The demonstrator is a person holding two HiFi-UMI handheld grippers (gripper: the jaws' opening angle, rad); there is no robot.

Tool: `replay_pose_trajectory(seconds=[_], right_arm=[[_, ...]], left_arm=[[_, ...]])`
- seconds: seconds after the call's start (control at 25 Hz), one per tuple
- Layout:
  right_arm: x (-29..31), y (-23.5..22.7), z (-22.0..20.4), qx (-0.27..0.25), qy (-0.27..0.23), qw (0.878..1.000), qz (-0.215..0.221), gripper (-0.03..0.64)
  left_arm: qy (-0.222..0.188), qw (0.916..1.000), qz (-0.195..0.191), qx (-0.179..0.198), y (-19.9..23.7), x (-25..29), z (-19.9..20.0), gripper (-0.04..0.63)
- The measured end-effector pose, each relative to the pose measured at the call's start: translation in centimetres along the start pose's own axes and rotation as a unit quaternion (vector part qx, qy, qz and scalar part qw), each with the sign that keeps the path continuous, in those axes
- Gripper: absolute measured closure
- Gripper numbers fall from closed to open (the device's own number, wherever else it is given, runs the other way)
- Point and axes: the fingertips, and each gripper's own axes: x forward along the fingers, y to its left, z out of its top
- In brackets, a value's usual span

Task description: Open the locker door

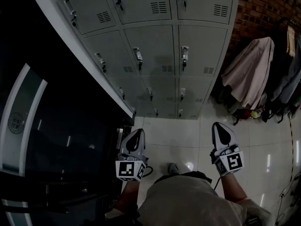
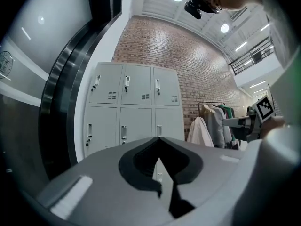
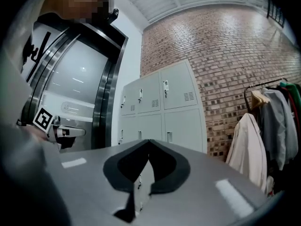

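Note:
A bank of grey lockers (image 1: 155, 46) stands ahead, all its doors closed, each with a small metal handle (image 1: 184, 56). My left gripper (image 1: 138, 132) and my right gripper (image 1: 217, 125) are held side by side low over the tiled floor, well short of the lockers. Both are shut with nothing between the jaws. In the left gripper view the left gripper (image 2: 159, 138) points at the lockers (image 2: 136, 107), its jaws meeting at the tip. The right gripper view shows the same for the right gripper (image 3: 149, 141), with the lockers (image 3: 162, 105) a way off.
A dark curved glass wall (image 1: 51, 126) runs along the left, up to the lockers' side. Coats on a rack (image 1: 251, 69) hang at the right against a brick wall (image 1: 261, 6). Glossy pale floor tiles (image 1: 181, 135) lie between me and the lockers.

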Motion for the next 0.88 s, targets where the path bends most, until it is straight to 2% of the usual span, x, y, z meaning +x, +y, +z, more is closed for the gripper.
replay_pose_trajectory(seconds=[0.16, 0.44, 0.56, 0.68, 0.76, 0.88], right_arm=[[5.0, 0.0, -1.5, 0.005, 0.001, 1.0, 0.015, 0.614], [11.4, -1.7, -2.9, 0.001, 0.014, 1.0, 0.022, 0.614], [14.5, -3.8, -2.6, -0.009, -0.023, 1.0, 0.019, 0.609], [18.2, -6.4, -3.9, 0.01, -0.023, 1.0, 0.012, 0.535], [21.0, -8.2, -4.6, 0.017, -0.032, 0.999, 0.004, 0.535], [25.6, -10.6, -6.9, 0.022, -0.016, 1.0, -0.006, 0.483]], left_arm=[[0.002, 0.9999, 0.015, -0.004, 3.1, 2.5, -1.9, 0.509], [0.01, 0.9992, 0.027, -0.027, 5.9, 6.5, -5.0, 0.508], [0.009, 0.9992, 0.027, -0.027, 6.0, 8.8, -5.7, 0.508], [0.009, 0.9992, 0.028, -0.027, 5.6, 11.4, -6.0, 0.508], [0.008, 0.9995, 0.019, -0.025, 4.9, 13.3, -6.3, 0.509], [0.005, 0.9996, 0.001, -0.027, 3.5, 15.8, -7.3, 0.508]])
